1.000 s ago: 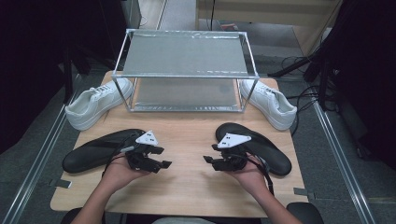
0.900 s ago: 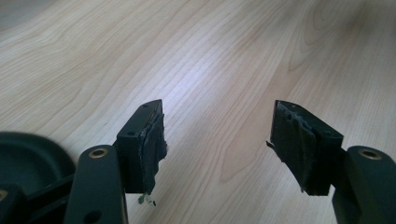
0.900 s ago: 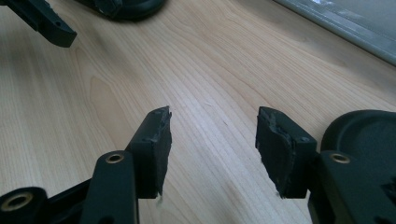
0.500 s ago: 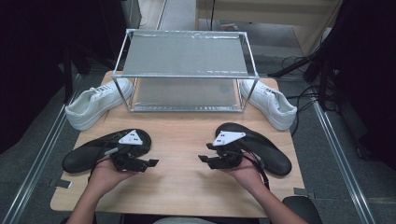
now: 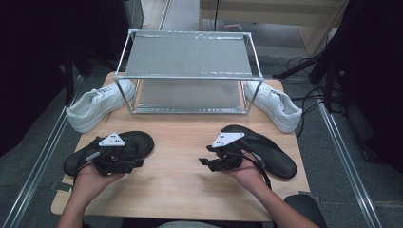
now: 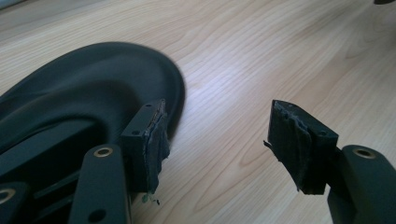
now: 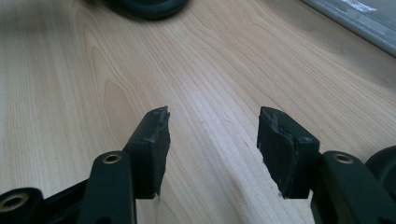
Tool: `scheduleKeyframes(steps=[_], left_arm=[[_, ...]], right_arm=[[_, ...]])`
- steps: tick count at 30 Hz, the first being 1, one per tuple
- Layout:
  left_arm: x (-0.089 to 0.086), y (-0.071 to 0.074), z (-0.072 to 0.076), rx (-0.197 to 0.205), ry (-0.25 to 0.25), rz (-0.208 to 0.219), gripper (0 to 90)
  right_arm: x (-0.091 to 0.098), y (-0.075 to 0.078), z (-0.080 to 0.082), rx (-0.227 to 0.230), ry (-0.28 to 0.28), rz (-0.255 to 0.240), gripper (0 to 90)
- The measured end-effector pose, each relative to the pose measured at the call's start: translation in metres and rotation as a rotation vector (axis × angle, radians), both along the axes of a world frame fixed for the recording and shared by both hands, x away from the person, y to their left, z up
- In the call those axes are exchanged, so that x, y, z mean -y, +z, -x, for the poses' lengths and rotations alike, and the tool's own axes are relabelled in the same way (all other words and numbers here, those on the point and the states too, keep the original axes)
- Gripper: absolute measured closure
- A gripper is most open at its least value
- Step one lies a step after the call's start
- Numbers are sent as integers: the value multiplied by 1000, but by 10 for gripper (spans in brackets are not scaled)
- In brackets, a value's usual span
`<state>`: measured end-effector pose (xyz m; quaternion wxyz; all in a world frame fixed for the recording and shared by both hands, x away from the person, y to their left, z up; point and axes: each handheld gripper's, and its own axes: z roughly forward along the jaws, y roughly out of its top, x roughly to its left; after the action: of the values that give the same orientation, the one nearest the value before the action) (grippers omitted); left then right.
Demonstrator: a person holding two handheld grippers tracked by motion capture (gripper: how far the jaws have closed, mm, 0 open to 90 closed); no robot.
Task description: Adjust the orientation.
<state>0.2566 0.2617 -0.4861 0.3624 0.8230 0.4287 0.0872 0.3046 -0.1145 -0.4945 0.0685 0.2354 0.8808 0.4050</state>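
Note:
A black shoe lies at the table's front left, and my left gripper hovers over its near side, pointing right. In the left gripper view, that gripper is open over bare wood, with the black shoe just behind one jaw. A second black shoe lies at the front right. My right gripper is held at its toe end, pointing left. Seen in its own view, the right gripper is open with nothing between its jaws.
A two-tier metal rack stands at the back centre of the wooden table. One white sneaker sits left of it and another white sneaker to its right. Cables trail on the floor at the right.
My left gripper has moved left, from the table's middle to over the left black shoe. The right gripper has hardly moved.

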Motion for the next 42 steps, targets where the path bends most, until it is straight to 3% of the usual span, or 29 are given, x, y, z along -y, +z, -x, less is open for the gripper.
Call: scheduleKeyframes(steps=[12, 16, 19, 31, 42], left_arm=[[-44, 5, 5, 15, 108, 45, 385], [-51, -1, 3, 5, 135, 26, 391], [-54, -6, 1, -11, 131, -5, 396], [-58, -23, -7, -80, 99, -7, 499], [-56, -24, -6, -60, 74, -19, 568]], right_arm=[[-6, -2, -2, -11, 19, 8, 444], [-7, -2, -1, -10, 19, 10, 444], [-6, -3, -2, -13, 17, 11, 444], [-8, -3, -1, -14, 21, 23, 443], [-8, -4, 0, -12, 19, 32, 441]])
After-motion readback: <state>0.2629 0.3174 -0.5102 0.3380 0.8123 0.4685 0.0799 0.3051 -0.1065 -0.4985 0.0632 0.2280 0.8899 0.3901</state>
